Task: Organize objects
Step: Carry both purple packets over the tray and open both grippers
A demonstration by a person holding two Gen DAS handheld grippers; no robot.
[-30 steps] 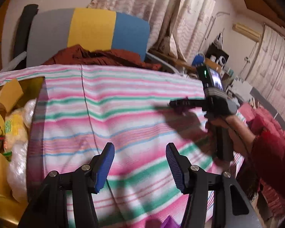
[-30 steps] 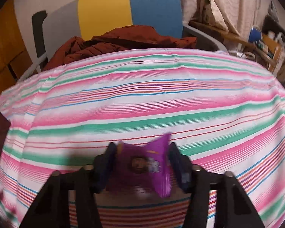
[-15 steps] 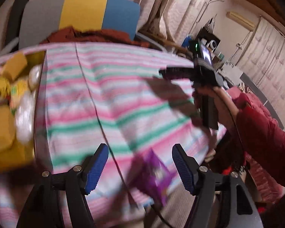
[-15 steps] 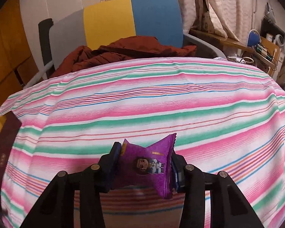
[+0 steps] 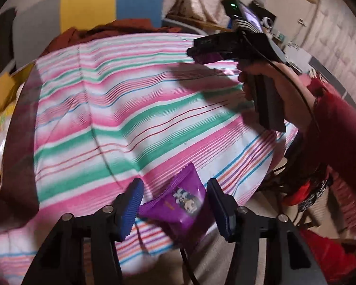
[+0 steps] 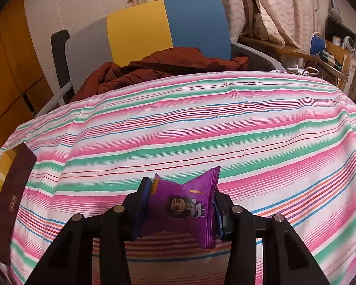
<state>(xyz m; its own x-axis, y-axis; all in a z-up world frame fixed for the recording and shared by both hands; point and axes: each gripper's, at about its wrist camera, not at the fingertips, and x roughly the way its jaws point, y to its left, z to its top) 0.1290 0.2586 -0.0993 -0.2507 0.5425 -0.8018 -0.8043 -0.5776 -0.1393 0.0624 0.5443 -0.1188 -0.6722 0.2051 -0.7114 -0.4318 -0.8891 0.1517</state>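
The table (image 6: 225,128) is covered by a cloth striped in pink, green and white. Behind it stands a chair (image 6: 163,28) with grey, yellow and blue panels, a rust-red jacket (image 6: 168,66) heaped on its seat. At the table's left edge sits a dark maroon box (image 6: 11,201) of yellow packets; the small gold mark on its wall is too small to read. The right tool (image 6: 181,210) is clenched on a purple snack packet (image 6: 185,206) printed with a cartoon figure, its orange lettering illegible. A second purple packet (image 5: 180,201) lies at the table's near edge between the left tool's (image 5: 175,204) blue pads, which are closing without visibly pressing it.
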